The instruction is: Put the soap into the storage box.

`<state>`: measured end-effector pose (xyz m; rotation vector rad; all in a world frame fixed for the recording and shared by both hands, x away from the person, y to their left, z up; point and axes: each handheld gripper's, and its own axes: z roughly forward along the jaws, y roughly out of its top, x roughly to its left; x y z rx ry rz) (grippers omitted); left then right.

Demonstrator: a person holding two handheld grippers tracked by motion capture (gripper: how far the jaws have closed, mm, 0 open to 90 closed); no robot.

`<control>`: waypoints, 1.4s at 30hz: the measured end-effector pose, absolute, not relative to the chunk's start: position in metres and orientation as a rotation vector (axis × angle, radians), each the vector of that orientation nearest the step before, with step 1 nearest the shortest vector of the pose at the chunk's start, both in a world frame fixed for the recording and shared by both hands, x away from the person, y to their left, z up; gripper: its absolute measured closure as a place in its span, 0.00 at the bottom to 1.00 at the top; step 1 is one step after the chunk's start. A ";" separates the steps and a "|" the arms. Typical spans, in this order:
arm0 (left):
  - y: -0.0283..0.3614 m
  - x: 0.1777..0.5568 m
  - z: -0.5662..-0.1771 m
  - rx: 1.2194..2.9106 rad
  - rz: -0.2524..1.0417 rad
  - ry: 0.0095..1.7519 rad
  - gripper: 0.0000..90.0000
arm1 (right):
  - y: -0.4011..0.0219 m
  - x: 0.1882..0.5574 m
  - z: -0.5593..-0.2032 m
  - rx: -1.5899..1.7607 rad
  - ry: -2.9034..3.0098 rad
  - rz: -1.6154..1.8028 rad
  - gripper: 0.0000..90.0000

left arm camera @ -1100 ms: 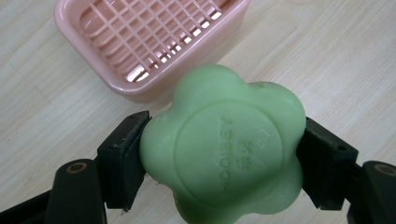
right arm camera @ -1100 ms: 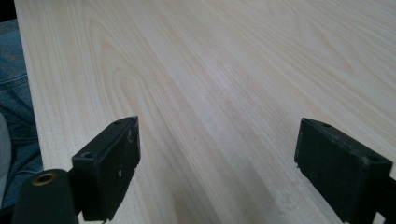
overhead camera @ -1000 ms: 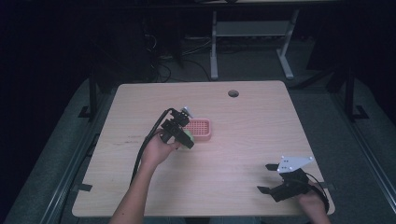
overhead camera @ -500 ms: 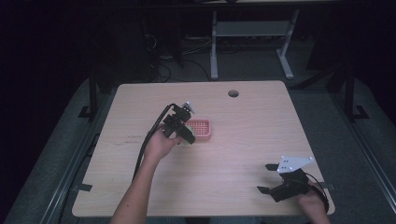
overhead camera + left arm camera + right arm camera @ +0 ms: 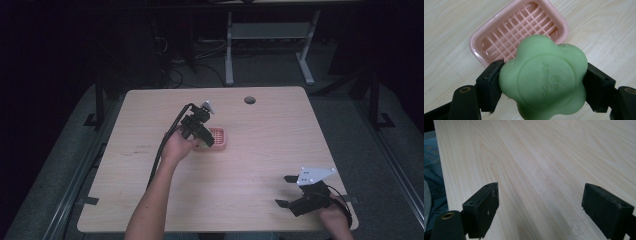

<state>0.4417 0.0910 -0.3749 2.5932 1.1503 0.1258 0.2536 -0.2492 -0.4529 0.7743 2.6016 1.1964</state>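
Dark floor and the legs of other desks ring your pale wood worktop [image 5: 250, 165], and the landmark on it is the pink soap dish [image 5: 218, 138], which sits a little toward your left of the middle, on your side of the round cable hole [image 5: 249, 100]. Your left tool [image 5: 207, 141] hangs just beside that dish, on its near-left edge in the high view, and its jaws are clamped on the green soap [image 5: 543, 77], a flower-shaped bar with a raised ring and lettering on the face turned to the camera. In the left gripper view the dish [image 5: 520, 30] lies beyond and below the bar, empty, its gridded floor bare, and the soap is clear of it and not yet touching. So you are, by my reading, in the carry-and-place step: the bar is picked up and brought close, but not set down. The next move calls for you to shift the bar forward until it stands over the middle of the dish, lower it so that it lies flat inside the rim and not propped on the wall, and only then part the jaws. Watch that the jaws flank the bar on both sides; they need room inside or above the rim as they spread. Your right tool [image 5: 286, 190] rests well apart from the dish, near the worktop's near-right corner, its jaws spread wide with nothing between them but bare wood [image 5: 544, 170].
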 end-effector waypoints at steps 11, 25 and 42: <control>0.085 0.460 -0.372 2.597 0.128 1.195 0.30 | -0.250 0.254 -0.453 0.775 2.600 1.198 0.15; 0.080 0.476 -0.384 2.562 0.116 1.250 0.30 | -0.251 0.255 -0.453 0.774 2.593 1.210 0.15; 0.075 0.486 -0.399 2.573 0.104 1.312 0.30 | -0.252 0.254 -0.453 0.777 2.595 1.211 0.15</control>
